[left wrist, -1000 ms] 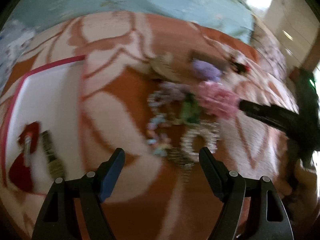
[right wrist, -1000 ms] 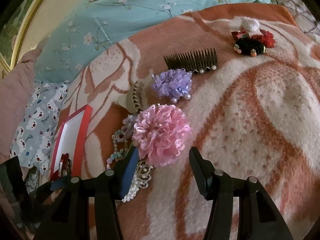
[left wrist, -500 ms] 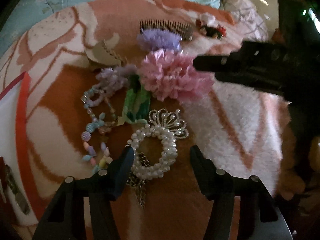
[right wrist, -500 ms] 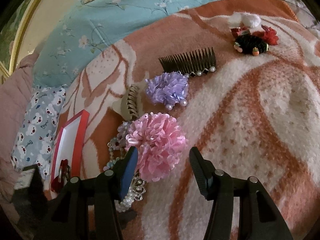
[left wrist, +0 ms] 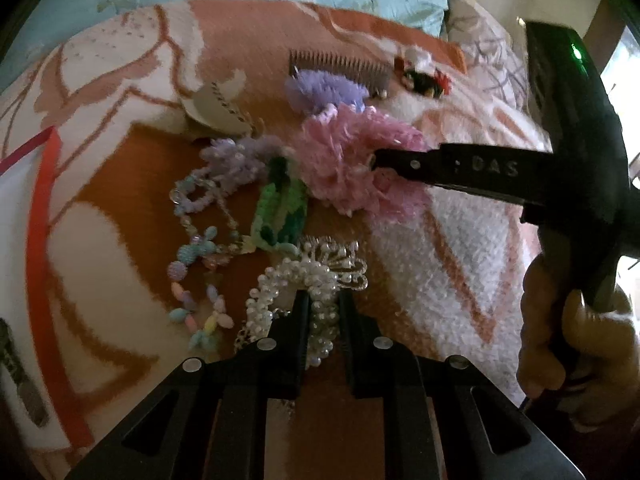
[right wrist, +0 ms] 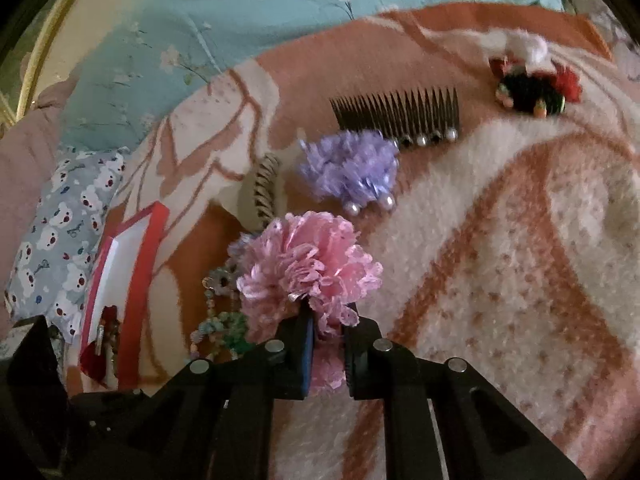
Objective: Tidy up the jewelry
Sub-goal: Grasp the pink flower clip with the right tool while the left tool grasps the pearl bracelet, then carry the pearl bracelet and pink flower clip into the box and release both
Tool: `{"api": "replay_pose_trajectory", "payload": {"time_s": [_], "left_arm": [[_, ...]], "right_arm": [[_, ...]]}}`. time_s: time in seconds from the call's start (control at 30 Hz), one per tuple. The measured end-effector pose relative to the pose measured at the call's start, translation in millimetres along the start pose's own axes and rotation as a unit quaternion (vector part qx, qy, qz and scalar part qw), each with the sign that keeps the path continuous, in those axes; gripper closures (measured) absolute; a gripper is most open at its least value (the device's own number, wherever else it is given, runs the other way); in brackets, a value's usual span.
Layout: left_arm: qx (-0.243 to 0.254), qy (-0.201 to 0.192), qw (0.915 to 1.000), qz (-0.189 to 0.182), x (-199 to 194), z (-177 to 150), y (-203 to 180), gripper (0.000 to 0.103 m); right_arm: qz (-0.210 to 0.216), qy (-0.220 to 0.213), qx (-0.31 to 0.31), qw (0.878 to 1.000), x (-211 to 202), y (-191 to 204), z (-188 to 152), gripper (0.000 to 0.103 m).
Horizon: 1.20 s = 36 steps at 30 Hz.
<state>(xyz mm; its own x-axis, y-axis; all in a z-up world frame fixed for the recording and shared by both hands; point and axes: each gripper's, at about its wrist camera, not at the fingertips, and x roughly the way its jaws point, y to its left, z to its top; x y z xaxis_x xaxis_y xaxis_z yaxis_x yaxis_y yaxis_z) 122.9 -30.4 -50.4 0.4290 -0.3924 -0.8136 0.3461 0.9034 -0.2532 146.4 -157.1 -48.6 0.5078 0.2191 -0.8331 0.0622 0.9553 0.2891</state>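
- Orange-and-white patterned blanket [right wrist: 500,280] is covering the surface, with one pale blue floral sheet [right wrist: 248,12] lying along the far side and one bear-print cushion [right wrist: 60,232] sitting at the far left.
- One red-rimmed white tray [right wrist: 136,264] is resting at the left, holding a red piece and a dark clip near its near end.
- One pastel bead necklace [left wrist: 200,256] is curling just right of the tray, and one beige claw clip [left wrist: 216,108] is lying beyond it.
- One green knitted piece [left wrist: 280,212] is sitting between the necklace and the pink flower.
- One pearl bracelet [left wrist: 296,284] is lying nearest, touching one silver crown brooch [left wrist: 344,260] on its right.
- Left gripper [left wrist: 324,300] is closing its jaws on the pearl bracelet, the beads pinched between both fingers.
- Two fabric flowers are lying in the middle: one pink flower [right wrist: 308,264] nearer and one lilac flower [right wrist: 352,168] farther, the lilac one carrying pearl drops.
- Right gripper [right wrist: 326,320] is closing on the near edge of the pink flower, petals squeezed between its fingers; one hand [left wrist: 576,348] is gripping its handle at the right.
- One dark comb [right wrist: 400,116] with pearl trim is lying just beyond the lilac flower.
- One black-and-red hair tie [right wrist: 532,92] is sitting at the far right, a white pom-pom beside it.
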Motion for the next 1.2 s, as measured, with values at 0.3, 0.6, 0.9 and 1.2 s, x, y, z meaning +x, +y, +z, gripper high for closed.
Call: {"api": "replay_pose_trajectory", "payload": {"time_s": [0.3, 0.6, 0.9, 1.2], "left_arm": [[-0.042, -0.05, 0.9979, -0.001, -63, -19, 23, 0.09], [-0.091, -0.099, 0.9907, 0.019, -128, -45, 62, 0.09], [-0.131, -0.129, 0.9813, 0.056, -173, -74, 94, 0.09], [-0.161, -0.147, 0.9716, 0.092, -202, -84, 125, 0.09]], "right_arm": [[0.038, -0.024, -0.007, 0.999, -29, 22, 5, 0.092], [0.07, -0.013, -0.038, 0.997, -26, 68, -2, 0.092], [0.094, 0.017, -0.079, 0.992, -7, 116, -20, 0.092], [0.121, 0.049, -0.104, 0.986, 16, 160, -33, 0.092]]}}
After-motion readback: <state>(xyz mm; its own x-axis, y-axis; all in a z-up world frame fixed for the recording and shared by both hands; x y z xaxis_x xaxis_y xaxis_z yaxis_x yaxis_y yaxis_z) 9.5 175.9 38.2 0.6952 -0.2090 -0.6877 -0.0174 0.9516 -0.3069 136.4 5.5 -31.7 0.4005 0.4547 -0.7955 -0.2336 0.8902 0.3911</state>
